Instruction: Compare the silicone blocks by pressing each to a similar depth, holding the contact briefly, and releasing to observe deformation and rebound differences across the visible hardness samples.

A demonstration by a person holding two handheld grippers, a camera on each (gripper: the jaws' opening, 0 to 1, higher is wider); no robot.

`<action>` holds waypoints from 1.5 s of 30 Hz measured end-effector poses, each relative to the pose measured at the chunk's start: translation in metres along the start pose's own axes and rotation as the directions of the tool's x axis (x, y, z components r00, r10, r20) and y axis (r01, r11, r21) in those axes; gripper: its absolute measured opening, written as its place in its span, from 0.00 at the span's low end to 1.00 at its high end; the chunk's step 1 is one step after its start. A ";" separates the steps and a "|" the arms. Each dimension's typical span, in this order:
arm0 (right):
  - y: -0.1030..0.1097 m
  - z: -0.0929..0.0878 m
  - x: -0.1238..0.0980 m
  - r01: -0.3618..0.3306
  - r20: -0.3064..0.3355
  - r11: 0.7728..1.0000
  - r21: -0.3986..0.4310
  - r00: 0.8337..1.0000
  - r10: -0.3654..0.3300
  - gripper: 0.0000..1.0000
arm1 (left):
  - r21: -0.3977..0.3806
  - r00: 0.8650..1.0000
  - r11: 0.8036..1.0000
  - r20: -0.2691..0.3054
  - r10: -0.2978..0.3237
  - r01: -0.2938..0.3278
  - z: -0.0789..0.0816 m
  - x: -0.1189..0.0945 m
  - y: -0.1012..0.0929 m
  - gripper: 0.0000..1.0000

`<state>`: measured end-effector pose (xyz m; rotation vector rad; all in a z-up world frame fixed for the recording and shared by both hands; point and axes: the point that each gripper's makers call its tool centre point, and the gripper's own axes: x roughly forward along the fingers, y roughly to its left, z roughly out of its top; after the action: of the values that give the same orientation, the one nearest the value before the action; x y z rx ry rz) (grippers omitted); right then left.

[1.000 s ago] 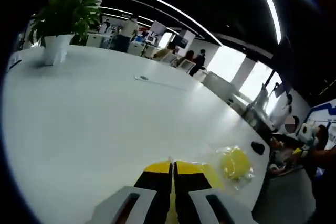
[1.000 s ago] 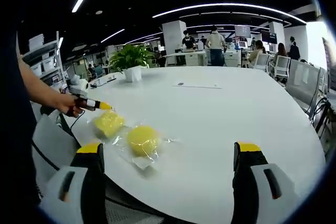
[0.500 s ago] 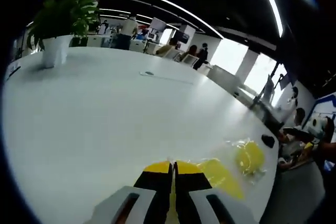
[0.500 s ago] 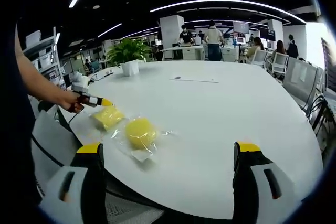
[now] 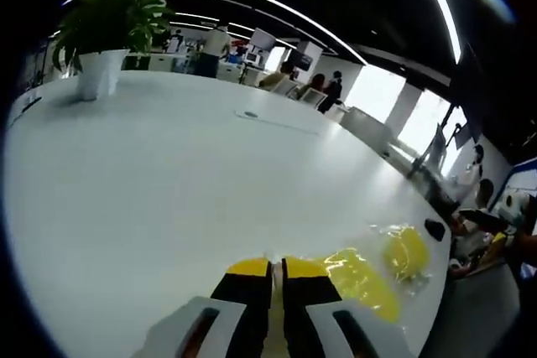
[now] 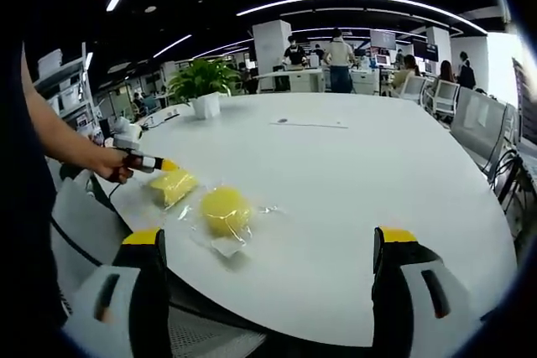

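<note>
Partly hidden square block (image 5: 362, 281) behind closed left tool (image 5: 273, 272), bags glare-blurred

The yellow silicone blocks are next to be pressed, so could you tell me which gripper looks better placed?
Left, probably. The left gripper, jaws shut, has its tip right at the squarer block. The right gripper hangs open off the table edge, short of the round block.
</note>
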<state>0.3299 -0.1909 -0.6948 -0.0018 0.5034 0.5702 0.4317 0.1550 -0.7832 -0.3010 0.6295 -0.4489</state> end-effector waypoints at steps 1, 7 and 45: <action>0.001 0.001 0.000 0.001 0.004 1.000 -0.005 1.000 -0.001 0.96 | -0.021 1.000 1.000 -0.007 0.013 -0.014 -0.002 -0.001 0.001 0.06; 0.002 0.002 0.001 0.002 0.008 1.000 -0.005 1.000 -0.002 0.96 | -0.067 0.999 0.997 -0.027 0.024 -0.026 -0.004 -0.003 0.011 0.36; -0.009 -0.004 0.025 -0.059 -0.066 0.998 -0.037 0.996 0.057 0.96 | 0.211 0.997 0.976 0.035 -0.070 0.061 0.000 -0.124 -0.032 1.00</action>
<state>0.3509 -0.1861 -0.7108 -0.0428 0.5567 0.6385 0.3335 0.1882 -0.7090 -0.1299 0.5265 -0.5663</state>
